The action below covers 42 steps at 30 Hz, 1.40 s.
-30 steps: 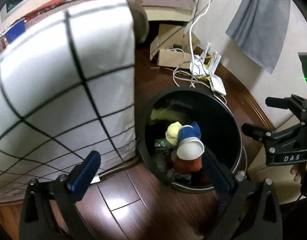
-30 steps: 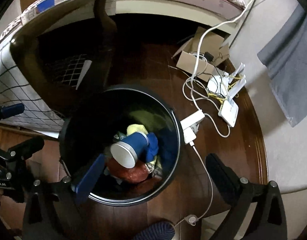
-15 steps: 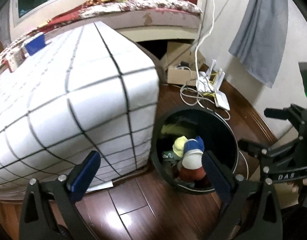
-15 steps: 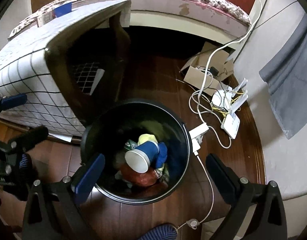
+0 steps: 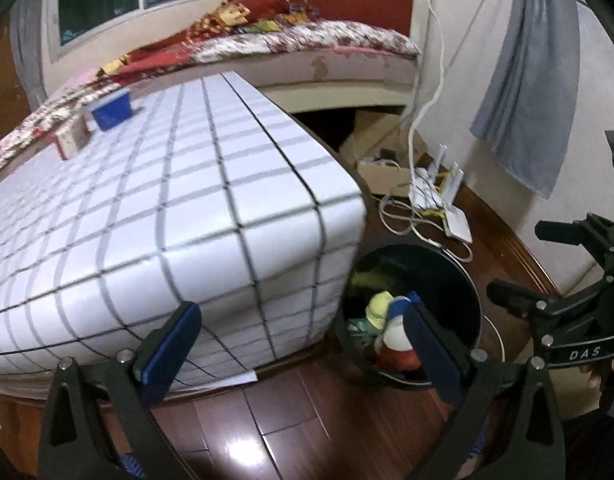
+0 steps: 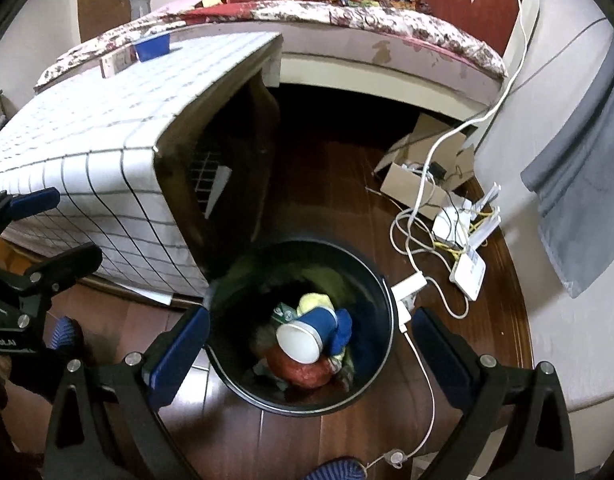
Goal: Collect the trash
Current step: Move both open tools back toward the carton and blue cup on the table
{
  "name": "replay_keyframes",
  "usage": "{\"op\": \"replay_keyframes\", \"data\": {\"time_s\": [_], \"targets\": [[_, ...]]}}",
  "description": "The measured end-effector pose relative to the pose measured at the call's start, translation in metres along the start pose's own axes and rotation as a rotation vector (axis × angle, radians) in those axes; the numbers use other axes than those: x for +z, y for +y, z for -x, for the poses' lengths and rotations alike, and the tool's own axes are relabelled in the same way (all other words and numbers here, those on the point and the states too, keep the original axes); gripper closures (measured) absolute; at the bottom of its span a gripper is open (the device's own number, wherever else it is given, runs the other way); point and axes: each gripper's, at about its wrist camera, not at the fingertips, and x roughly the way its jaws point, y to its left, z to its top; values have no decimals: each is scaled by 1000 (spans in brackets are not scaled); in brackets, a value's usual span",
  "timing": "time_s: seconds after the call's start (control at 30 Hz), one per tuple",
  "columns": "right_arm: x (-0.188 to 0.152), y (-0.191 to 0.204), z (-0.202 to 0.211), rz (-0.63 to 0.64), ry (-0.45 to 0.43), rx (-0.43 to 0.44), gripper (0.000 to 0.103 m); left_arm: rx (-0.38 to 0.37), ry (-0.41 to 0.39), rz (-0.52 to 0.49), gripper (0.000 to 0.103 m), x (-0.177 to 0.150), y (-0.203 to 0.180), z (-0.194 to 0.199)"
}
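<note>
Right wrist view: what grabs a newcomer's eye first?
The black trash bin on the dark wood floor, centred between the open right gripper fingers, with a blue paper cup lying on its side atop the rubbish. To its left stands a table under a white grid-pattern cloth; to its right, tangled white cables.

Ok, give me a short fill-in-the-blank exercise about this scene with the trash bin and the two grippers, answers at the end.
1. The blue paper cup lies inside the black ____.
2. Both the left gripper and the right gripper have their jaws ____ and hold nothing.
3. The table beside the trash bin wears a white cloth with a ____ pattern.
4. The white routers sit on the wooden ____.

Answers: trash bin; open; grid; floor
</note>
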Motion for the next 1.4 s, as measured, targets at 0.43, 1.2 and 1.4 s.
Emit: {"op": "replay_keyframes", "data": {"time_s": [0.43, 1.2, 1.4], "targets": [[57, 45, 19, 25, -118, 80, 1, 94, -97, 66, 1, 29, 53, 28], [164, 108, -5, -10, -254, 106, 1, 258, -104, 208, 1, 96, 233, 3], [226, 127, -52, 21, -216, 123, 1, 308, -101, 243, 1, 133, 271, -39]]}}
